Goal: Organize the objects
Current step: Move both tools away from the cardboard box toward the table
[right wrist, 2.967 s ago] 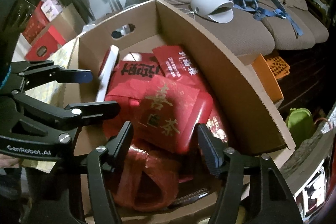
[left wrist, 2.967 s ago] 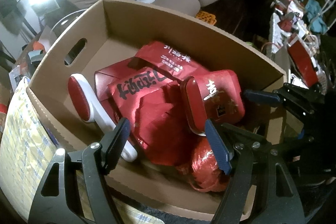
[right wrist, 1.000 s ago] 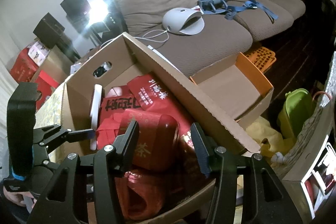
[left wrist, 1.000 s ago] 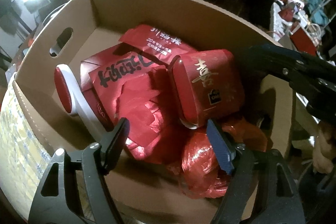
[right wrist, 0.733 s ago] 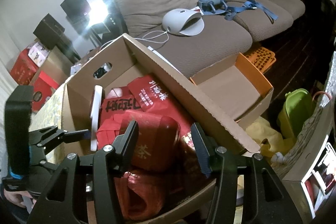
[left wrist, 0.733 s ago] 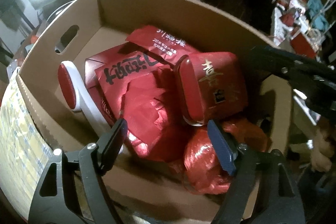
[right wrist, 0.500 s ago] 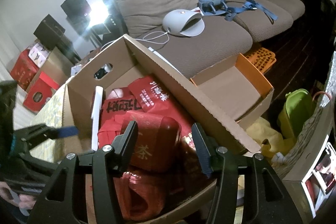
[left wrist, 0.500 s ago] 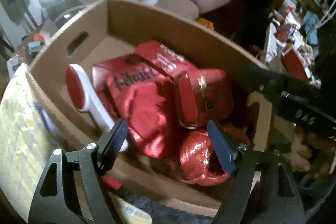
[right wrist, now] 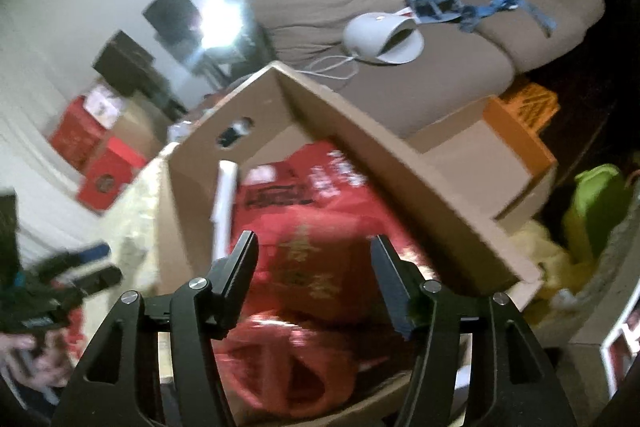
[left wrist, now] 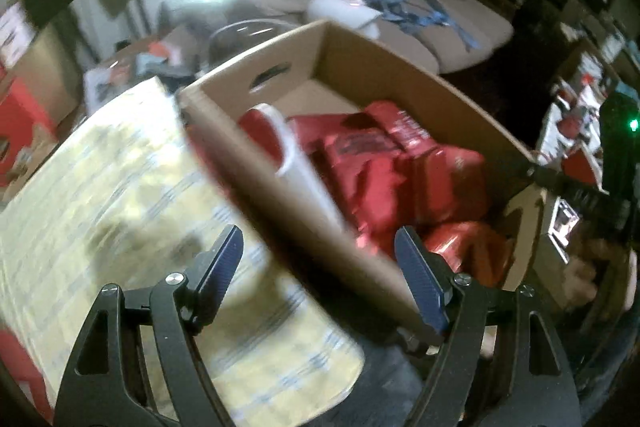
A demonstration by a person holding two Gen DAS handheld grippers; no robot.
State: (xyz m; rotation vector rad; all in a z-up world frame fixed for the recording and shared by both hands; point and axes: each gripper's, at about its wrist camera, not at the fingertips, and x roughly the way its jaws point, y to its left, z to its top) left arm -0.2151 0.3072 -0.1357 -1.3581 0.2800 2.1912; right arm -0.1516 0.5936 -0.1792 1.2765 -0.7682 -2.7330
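Claws hovering at a cardboard box packed with red packages

The left claw (left wrist: pixel 318 259) is hanging apart and empty over the box's near wall (left wrist: pixel 288 211); the right claw (right wrist: pixel 314 263) is opening above the red tin (right wrist: pixel 316 267) lying inside the box, clear of it. Best to let go fully before lifting away. The gold characters are too blurred to read.

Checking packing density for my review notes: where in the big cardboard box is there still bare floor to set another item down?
Bare floor shows only at the far end of the cardboard box, between the handle-hole wall and the red packets. The near end is crowded: the red tin and red bag fill it, and the white-edged red case lines the left wall. The orange-edged tray beside the box looks bare.
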